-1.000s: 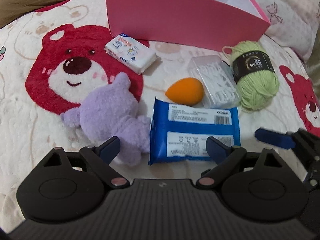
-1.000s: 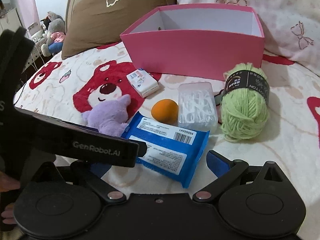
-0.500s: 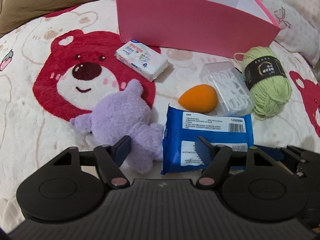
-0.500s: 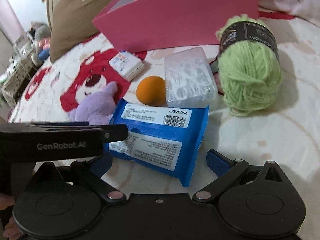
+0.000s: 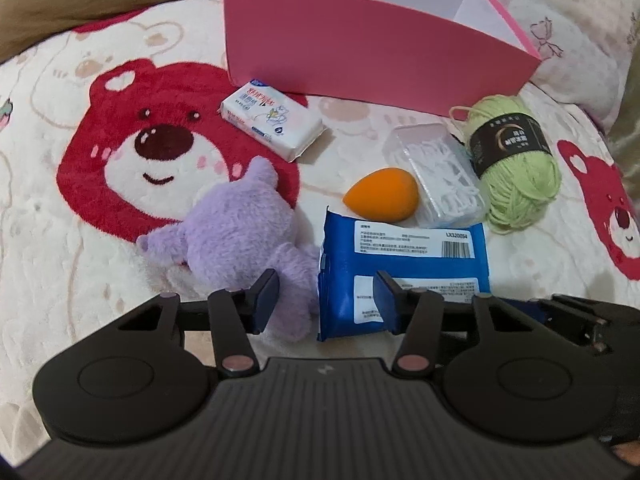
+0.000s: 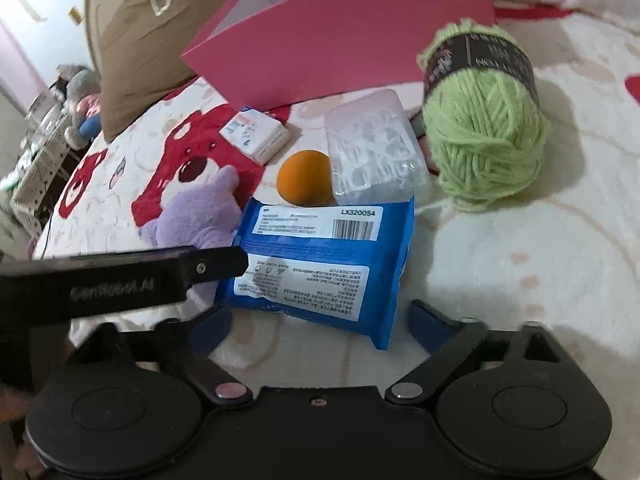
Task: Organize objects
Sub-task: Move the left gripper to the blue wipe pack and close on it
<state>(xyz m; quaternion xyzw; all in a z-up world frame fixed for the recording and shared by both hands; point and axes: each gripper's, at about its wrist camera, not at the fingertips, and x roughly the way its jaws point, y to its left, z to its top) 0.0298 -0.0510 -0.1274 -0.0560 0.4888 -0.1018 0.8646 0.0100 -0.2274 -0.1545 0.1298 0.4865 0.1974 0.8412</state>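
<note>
A blue wipes pack (image 5: 404, 264) (image 6: 324, 264) lies flat on the bear blanket, with a purple plush toy (image 5: 240, 236) (image 6: 192, 216) against its left side. My left gripper (image 5: 326, 300) hovers over the seam between them, its jaws closing around the plush's lower end and the pack's left edge. My right gripper (image 6: 320, 324) is closing too, with the pack's near corner between its fingers; no pad visibly presses. Behind lie an orange sponge (image 5: 382, 196), a clear floss-pick box (image 5: 436, 176), green yarn (image 5: 516, 168), a white tissue pack (image 5: 272, 124) and an open pink box (image 5: 360, 52).
A brown pillow (image 6: 136, 40) stands at the back left and a pale pillow (image 5: 580, 40) at the back right. The left gripper's black body (image 6: 120, 280) crosses the right wrist view. The bed's edge, with room clutter beyond (image 6: 40, 132), is at the far left.
Both pairs of jaws have narrowed, the left first and further. The right gripper has sunk, rolled and come closer over the blue pack. The left hand has hardly moved.
</note>
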